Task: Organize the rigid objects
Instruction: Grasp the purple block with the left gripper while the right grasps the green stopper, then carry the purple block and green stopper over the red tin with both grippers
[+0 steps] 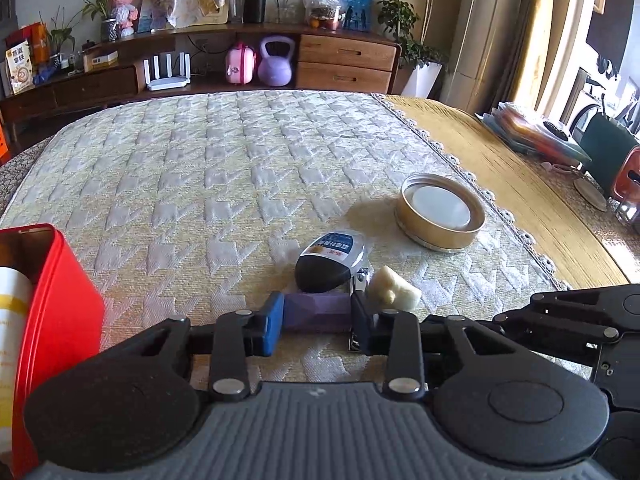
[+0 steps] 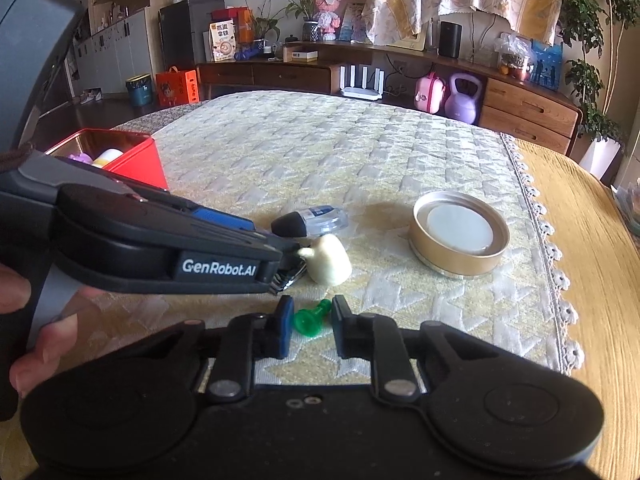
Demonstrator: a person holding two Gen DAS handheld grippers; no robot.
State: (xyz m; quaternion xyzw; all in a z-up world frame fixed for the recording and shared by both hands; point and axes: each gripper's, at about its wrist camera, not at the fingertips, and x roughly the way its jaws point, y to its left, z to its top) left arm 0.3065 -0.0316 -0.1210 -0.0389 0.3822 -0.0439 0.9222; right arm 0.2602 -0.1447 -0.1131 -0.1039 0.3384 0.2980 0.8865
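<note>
My left gripper (image 1: 317, 316) is shut on a purple faceted block (image 1: 318, 312) low over the quilted mat. Just beyond it lie a black-capped clear bottle (image 1: 330, 262) and a cream figurine (image 1: 394, 290), with a metal nail clipper (image 1: 360, 280) between them. My right gripper (image 2: 312, 320) is open around a green plastic piece (image 2: 312, 318) lying on the mat; its fingers do not touch the piece. The left gripper's body (image 2: 160, 248) crosses the right wrist view, its tips by the figurine (image 2: 330, 262) and bottle (image 2: 310, 220).
A red tin box (image 1: 52, 300) with a white-yellow bottle inside stands at the left; it also shows in the right wrist view (image 2: 132, 160). A round gold lid (image 1: 440, 212) lies to the right, near the mat's lace edge. Beyond that edge is a yellow tablecloth (image 1: 500, 184).
</note>
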